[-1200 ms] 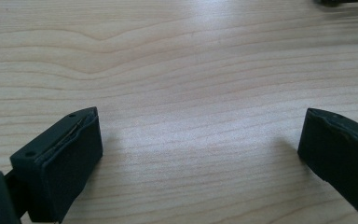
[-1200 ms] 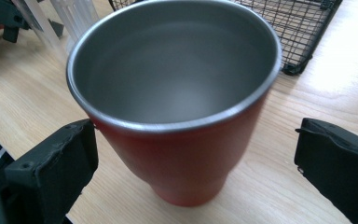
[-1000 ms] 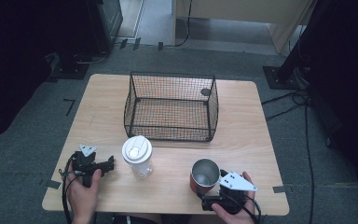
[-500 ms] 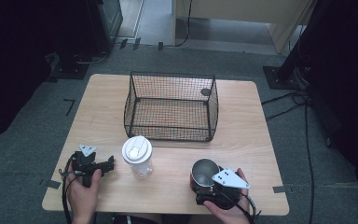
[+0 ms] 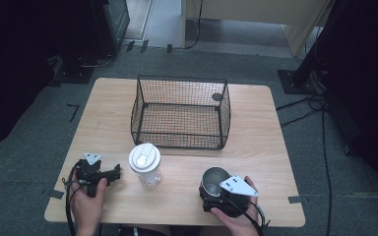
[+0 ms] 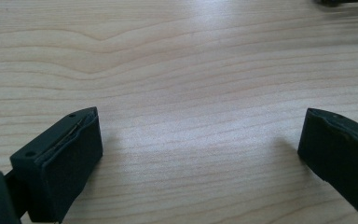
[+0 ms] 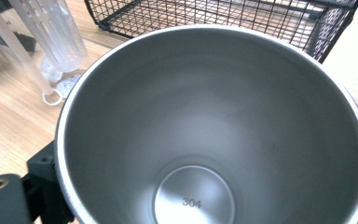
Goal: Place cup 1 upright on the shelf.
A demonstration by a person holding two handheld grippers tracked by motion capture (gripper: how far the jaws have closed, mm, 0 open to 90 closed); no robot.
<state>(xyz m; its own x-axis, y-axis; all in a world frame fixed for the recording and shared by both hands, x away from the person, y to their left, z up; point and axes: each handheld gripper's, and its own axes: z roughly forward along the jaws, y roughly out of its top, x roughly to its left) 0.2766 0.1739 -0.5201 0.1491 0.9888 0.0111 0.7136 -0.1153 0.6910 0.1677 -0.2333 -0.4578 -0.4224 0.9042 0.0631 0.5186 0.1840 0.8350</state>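
Note:
A steel cup (image 5: 213, 178) stands upright near the table's front right. My right gripper (image 5: 210, 191) reaches it from the front, and the cup sits between its jaws. The jaws have just been closing on it. In the right gripper view the cup's open mouth (image 7: 214, 140) is right in front of the camera, and one of the fingers (image 7: 39, 186) presses on its outer wall. My left gripper (image 5: 114, 173) rests at the front left, wide open (image 6: 200, 154) over bare wood with nothing between its jaws.
A clear tumbler with a white lid (image 5: 145, 164) stands between the two grippers and appears as a clear tumbler (image 7: 56, 28) beyond the cup. A black wire basket (image 5: 179, 113) sits mid-table, visible as a wire basket (image 7: 223, 14) behind the cup. The wooden table (image 5: 261, 147) has bare room at the right.
My right gripper has slid in from the cup's right side, and its jaws now stand around the cup. The left gripper, tumbler and basket have not moved.

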